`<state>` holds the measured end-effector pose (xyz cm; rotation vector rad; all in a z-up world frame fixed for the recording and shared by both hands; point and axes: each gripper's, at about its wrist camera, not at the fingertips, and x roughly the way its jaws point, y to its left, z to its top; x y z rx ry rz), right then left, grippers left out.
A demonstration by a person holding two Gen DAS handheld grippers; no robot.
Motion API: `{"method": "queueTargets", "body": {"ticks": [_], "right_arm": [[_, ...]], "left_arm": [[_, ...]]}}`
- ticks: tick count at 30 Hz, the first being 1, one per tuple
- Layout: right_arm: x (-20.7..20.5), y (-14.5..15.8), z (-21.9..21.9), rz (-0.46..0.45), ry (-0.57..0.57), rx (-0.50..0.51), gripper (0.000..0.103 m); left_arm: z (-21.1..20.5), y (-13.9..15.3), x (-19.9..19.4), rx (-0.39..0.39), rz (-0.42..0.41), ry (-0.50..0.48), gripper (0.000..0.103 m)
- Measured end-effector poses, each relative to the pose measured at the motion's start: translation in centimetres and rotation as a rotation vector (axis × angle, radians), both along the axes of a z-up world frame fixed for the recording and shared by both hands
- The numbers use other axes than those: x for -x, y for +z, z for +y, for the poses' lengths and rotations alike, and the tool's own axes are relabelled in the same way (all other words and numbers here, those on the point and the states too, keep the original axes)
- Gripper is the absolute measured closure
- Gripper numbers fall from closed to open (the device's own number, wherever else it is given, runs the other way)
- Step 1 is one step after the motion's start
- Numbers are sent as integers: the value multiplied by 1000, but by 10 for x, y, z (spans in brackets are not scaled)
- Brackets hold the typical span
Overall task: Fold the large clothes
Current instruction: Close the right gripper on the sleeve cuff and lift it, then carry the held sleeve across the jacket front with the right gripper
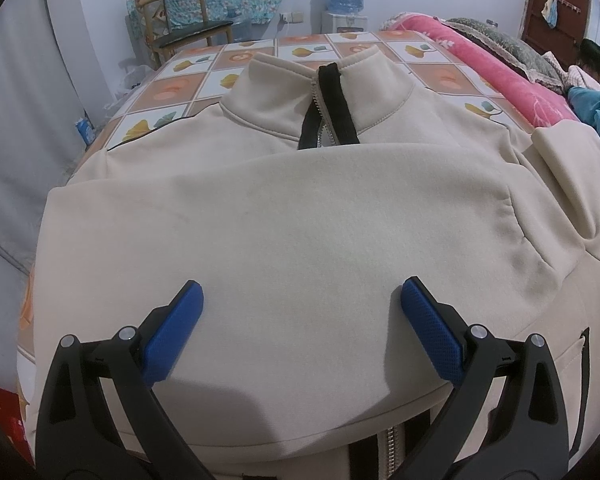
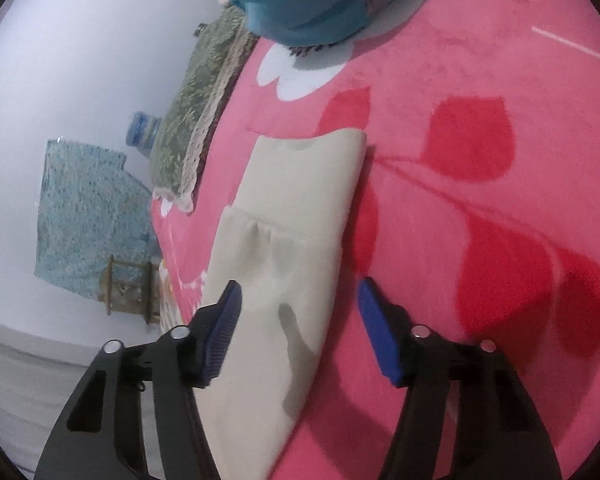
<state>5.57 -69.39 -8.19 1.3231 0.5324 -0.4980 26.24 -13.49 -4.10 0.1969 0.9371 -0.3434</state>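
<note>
Over on the left, the left gripper (image 1: 302, 292) hangs above the cream jacket (image 1: 284, 224), jaws wide and holding nothing, blue pads clear of the cloth. One sleeve is already folded across the chest, and the collar (image 1: 320, 92) sits at twelve o'clock from those jaws, the zip running straight on toward it.

Now to the right: the right gripper (image 2: 298, 300) is half open with nothing pinched yet. The other sleeve (image 2: 284, 280) lies out on the pink blanket (image 2: 480, 220), passing between the jaws, closer to the pad at nine o'clock. Its long axis runs from six to twelve, cuff (image 2: 312, 176) at the far end. I'd say the right hand is the nearer for this fold.
</note>
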Motion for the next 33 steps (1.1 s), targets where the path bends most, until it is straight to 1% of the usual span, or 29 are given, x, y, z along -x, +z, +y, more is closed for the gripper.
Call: {"method": "queueTargets", "body": {"ticks": [2, 4, 8, 9, 12, 14, 18, 20, 25, 27, 33], "right_arm": [[-2, -5, -6, -10, -24, -21, 54], [-6, -9, -12, -10, -45, -32, 57], [-10, -10, -14, 7, -67, -25, 66], [-11, -10, -14, 13, -71, -19, 67], [-14, -6, -11, 42, -86, 22, 79], [-15, 0, -7, 56, -80, 67, 88], [-14, 16, 4, 42, -77, 135, 90], [-14, 30, 11, 27, -69, 174, 90], [-18, 73, 36, -7, -16, 297, 90], [-24, 96, 52, -30, 27, 357, 90], [-32, 147, 94, -88, 121, 478, 90]], "left_arm": [[-1, 0, 0, -3, 0, 0, 6], [-1, 0, -1, -3, 0, 1, 6], [-1, 0, -1, -7, -2, 0, 6], [-1, 0, 0, -8, -3, 1, 6], [-1, 0, 0, -12, -8, 1, 6], [-1, 0, -1, -14, -6, -2, 6], [-3, 1, -1, -26, -6, -11, 6], [-4, 2, 0, -33, -10, -13, 6], [-5, 2, 0, -47, -12, -13, 6], [-8, 3, 1, -68, -17, -16, 6], [-21, 10, 2, -177, -22, -57, 7]]}}
